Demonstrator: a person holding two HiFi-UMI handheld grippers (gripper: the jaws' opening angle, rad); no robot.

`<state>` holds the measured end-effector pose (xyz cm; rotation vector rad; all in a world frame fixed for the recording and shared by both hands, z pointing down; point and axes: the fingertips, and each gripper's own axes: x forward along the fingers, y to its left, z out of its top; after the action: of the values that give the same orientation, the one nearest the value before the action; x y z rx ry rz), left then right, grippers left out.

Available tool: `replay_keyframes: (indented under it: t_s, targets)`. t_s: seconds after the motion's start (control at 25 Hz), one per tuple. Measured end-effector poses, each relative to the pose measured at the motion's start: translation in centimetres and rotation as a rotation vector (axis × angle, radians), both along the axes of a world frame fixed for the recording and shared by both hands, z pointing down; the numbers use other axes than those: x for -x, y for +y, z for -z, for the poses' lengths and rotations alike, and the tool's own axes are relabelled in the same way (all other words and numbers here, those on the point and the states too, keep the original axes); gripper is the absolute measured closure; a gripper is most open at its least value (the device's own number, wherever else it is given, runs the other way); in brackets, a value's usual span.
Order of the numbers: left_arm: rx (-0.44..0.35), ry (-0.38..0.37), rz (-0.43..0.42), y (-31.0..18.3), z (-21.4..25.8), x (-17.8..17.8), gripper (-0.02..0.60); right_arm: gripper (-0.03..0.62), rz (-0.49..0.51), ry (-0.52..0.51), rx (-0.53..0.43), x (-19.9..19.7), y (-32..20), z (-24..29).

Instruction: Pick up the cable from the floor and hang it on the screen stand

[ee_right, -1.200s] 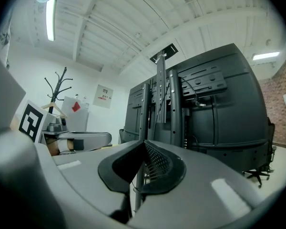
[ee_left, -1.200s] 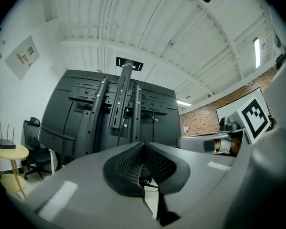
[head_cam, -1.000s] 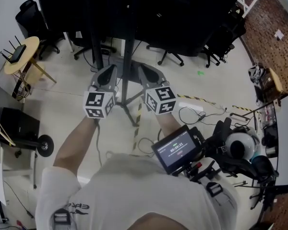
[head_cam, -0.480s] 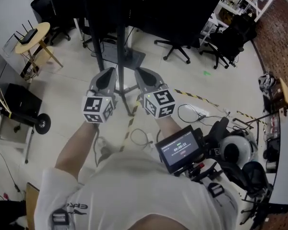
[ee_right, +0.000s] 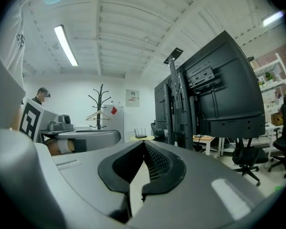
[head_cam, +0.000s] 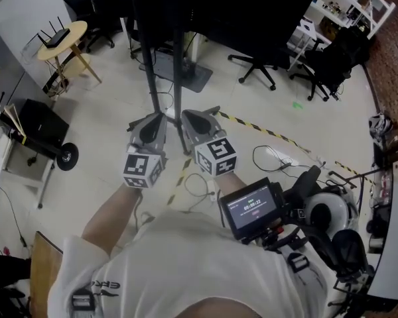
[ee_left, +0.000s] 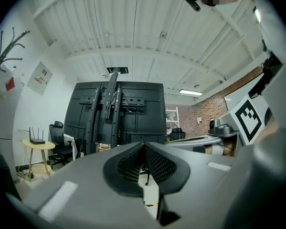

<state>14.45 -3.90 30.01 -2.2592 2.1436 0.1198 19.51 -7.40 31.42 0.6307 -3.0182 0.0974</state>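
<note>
Approach step: nothing is picked up yet. Your left gripper (head_cam: 160, 116) and right gripper (head_cam: 186, 114) are both clenched and empty, held before the screen stand (head_cam: 179, 91). The cable (head_cam: 198, 185) lies on the floor below. In my judgement, next you need to lower a gripper and open its jaws.

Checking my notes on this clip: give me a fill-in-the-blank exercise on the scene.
1. The jaws of the left gripper and right gripper are both ___, holding nothing.
2. The cable lies loose on the ___.
3. The router stands on a round ___.
Missing words: shut; floor; table.
</note>
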Motion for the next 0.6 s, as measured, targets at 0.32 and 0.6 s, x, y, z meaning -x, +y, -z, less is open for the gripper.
replay_keyframes:
  t_s: [0.32, 0.6]
  targets:
    - [0.012, -0.015, -0.021, 2.7, -1.5, 1.7, 0.58, 0.58, 0.0, -0.006, 0.006, 1.5, 3.0, -1.0]
    - [0.014, -0.011, -0.038, 3.1, -1.5, 3.7, 0.58, 0.58, -0.011, -0.01, -0.003, 3.3, 3.9, -0.9]
